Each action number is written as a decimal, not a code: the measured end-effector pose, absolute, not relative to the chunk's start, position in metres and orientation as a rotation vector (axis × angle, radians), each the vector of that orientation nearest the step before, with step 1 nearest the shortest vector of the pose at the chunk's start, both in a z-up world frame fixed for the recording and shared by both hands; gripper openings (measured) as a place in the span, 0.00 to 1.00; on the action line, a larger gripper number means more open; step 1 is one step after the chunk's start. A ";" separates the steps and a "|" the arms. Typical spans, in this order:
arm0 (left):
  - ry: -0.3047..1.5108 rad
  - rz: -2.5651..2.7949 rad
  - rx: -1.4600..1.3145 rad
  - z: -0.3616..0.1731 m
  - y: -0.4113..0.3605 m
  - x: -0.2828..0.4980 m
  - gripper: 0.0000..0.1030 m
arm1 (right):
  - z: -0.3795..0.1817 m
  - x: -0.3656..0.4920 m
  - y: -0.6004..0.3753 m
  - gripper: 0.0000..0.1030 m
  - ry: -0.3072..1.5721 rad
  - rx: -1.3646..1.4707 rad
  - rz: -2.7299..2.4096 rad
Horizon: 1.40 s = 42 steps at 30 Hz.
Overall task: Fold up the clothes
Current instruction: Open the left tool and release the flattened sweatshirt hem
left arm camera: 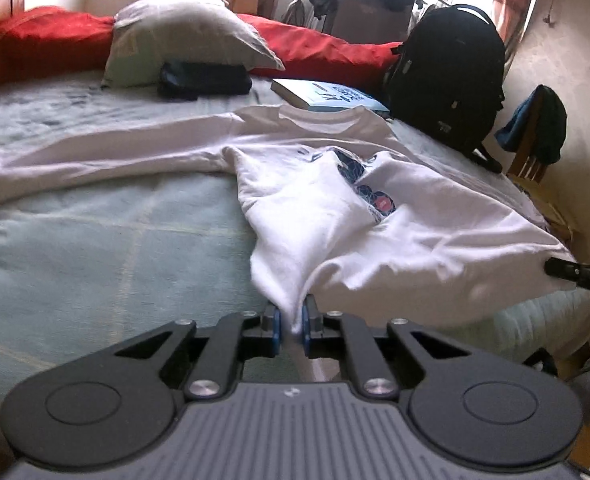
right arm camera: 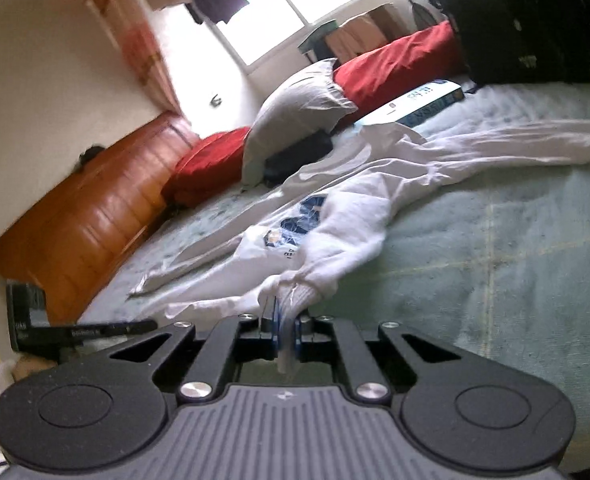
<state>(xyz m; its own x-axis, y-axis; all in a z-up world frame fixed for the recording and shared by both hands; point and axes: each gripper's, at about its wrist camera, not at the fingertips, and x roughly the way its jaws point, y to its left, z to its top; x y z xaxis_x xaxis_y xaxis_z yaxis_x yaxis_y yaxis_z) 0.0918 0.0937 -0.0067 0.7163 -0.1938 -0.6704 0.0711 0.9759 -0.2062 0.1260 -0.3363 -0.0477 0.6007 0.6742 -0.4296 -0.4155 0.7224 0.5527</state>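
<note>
A white long-sleeved shirt (left arm camera: pixel 395 216) with a dark blue print lies crumpled on the pale green bed cover (left arm camera: pixel 95 248). One sleeve trails off to the left. My left gripper (left arm camera: pixel 291 322) is shut on a bunched bottom edge of the shirt. My right gripper (left arm camera: pixel 551 270) shows at the right edge of the left wrist view, clamped on the other bottom corner. In the right wrist view the right gripper (right arm camera: pixel 285 330) is shut on a gathered fold of the white shirt (right arm camera: pixel 335 220), and the left gripper's body (right arm camera: pixel 75 330) shows at the left.
A grey pillow (left arm camera: pixel 187 36), red pillows (left arm camera: pixel 43 40) and a dark folded item (left arm camera: pixel 203 80) lie at the head of the bed. A book (left arm camera: pixel 327 94) and a black backpack (left arm camera: pixel 451 72) sit beyond the shirt. A chair with clothes (left arm camera: pixel 535 132) stands right; wooden board (right arm camera: pixel 83 216).
</note>
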 end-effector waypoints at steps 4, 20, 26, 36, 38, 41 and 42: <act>0.780 -0.131 -0.133 -0.006 0.097 0.083 0.13 | -0.050 0.115 -0.336 0.10 0.724 0.367 0.630; 0.778 -0.042 -0.099 0.002 0.128 0.117 0.32 | -0.048 0.113 -0.365 0.30 0.777 0.397 0.492; 0.810 -0.101 -0.291 -0.020 0.150 0.195 0.32 | -0.049 0.124 -0.368 0.42 0.722 0.471 0.454; 0.845 -0.119 -0.780 -0.086 0.207 0.296 0.38 | -0.065 0.148 -0.383 0.52 0.712 0.537 0.359; 0.823 -0.126 -0.872 -0.095 0.219 0.306 0.44 | -0.071 0.155 -0.383 0.52 0.718 0.534 0.353; 0.786 -0.121 -1.005 -0.109 0.235 0.318 0.48 | -0.077 0.165 -0.379 0.53 0.724 0.522 0.355; 0.781 -0.115 -1.033 -0.112 0.238 0.322 0.48 | -0.078 0.168 -0.378 0.53 0.727 0.522 0.357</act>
